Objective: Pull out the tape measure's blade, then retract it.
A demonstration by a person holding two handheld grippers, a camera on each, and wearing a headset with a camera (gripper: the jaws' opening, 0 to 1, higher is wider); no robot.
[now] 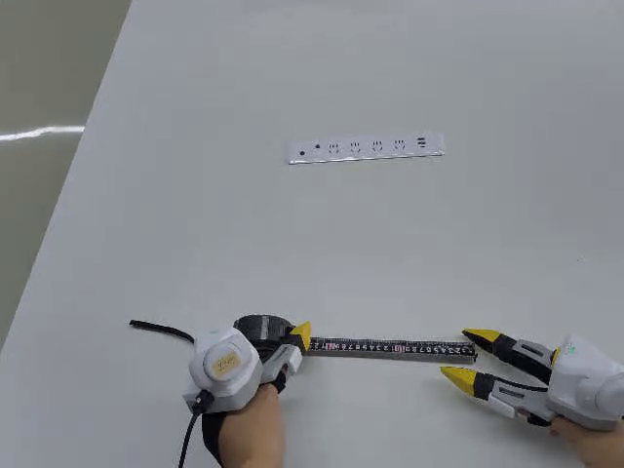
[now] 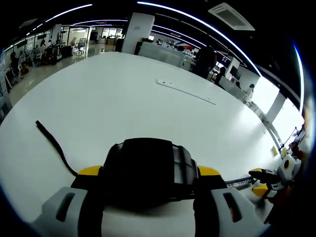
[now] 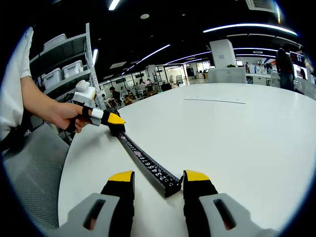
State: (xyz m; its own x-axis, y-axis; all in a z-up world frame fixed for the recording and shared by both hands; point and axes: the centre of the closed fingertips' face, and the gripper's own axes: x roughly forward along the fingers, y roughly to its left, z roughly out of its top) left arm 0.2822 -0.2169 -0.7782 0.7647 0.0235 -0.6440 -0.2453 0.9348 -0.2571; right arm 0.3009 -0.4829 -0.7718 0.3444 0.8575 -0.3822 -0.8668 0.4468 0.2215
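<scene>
Item: black, round-bodied plastic tape measure case [image 1: 258, 328], lying on the white workbench top [image 1: 292, 234] at the near edge, its thin black wrist strap [image 1: 161, 330] trailing off to the left. Your left gripper [image 2: 148, 173] has its yellow-tipped jaws closed on the case from both sides, and it points right, low over the bench. Attached: narrow metal blade with printed scale [image 1: 390, 348], drawn out flat along the bench toward your right gripper [image 1: 466, 355]. That gripper's jaws stand spread wide and aim left. The blade's end sits between the tips, and no pinch on it can be made out. Handling, by judgement: the case is compact, rigid and fairly light, best held across its flat sides as now. The blade is springy, thin-edged and slick, likely to kink if bent and to snap back if released, so take it at the end hook. Also present: long white power strip [image 1: 366, 147], well apart at the far side.
</scene>
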